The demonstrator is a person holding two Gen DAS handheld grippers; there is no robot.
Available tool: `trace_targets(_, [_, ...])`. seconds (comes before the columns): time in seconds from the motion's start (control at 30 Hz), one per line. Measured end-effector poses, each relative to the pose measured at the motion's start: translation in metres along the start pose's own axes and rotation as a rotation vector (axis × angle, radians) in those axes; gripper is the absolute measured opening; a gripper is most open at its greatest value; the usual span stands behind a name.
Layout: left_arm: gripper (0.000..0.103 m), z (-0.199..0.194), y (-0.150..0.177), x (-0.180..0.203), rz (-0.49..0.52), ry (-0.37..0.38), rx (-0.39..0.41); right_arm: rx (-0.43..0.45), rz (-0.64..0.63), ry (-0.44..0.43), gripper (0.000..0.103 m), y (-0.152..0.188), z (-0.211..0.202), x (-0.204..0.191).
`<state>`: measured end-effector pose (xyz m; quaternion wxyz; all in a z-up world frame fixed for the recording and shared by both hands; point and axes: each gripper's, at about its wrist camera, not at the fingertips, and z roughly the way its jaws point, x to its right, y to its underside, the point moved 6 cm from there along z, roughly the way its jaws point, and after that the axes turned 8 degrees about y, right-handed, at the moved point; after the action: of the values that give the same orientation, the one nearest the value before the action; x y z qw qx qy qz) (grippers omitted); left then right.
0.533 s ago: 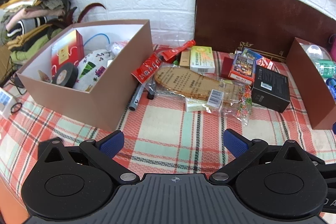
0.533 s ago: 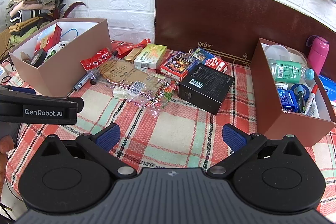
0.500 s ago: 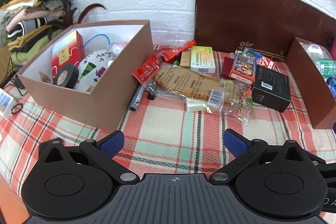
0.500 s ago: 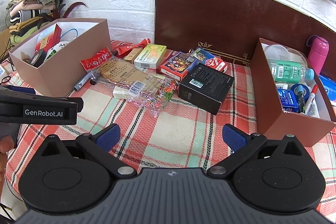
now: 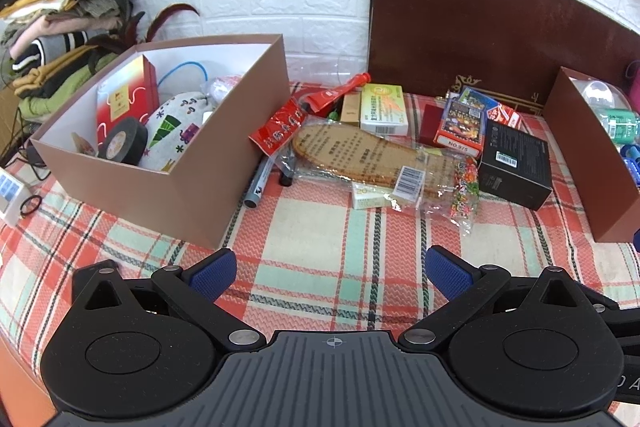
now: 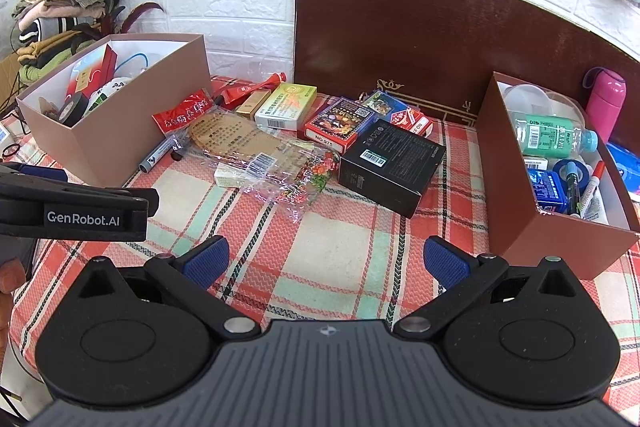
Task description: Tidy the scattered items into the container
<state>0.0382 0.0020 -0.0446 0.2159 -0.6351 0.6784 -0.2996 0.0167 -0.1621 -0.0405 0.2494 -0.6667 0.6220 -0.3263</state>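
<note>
Scattered items lie mid-table on the plaid cloth: a bagged insole [image 5: 360, 157], a black box [image 5: 514, 163], a red card box [image 5: 460, 123], a green-white box [image 5: 384, 105], a red sachet [image 5: 280, 131] and a grey marker [image 5: 260, 183]. A brown box [image 5: 192, 187] at the left holds tape and a pouch. A second brown box [image 6: 516, 187] at the right holds bottles and pens. My left gripper [image 5: 330, 269] is open and empty above the near cloth. My right gripper [image 6: 326, 263] is open and empty, short of the black box [image 6: 390, 163].
A dark wooden board [image 6: 440, 35] leans on the white brick wall behind the items. A pile of clothes [image 5: 52, 7] is stacked at the far left. A pink flask [image 6: 606, 95] stands behind the right box. The left gripper's body [image 6: 72, 207] shows at the right view's left edge.
</note>
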Motion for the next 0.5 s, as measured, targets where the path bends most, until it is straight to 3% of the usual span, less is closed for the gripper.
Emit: trace_targets(0.5, [0.103, -0.0020, 0.0003, 0.0011, 0.006, 0.001, 0.000, 0.008, -0.010, 0.004, 0.103, 0.0007, -0.0032, -0.0010])
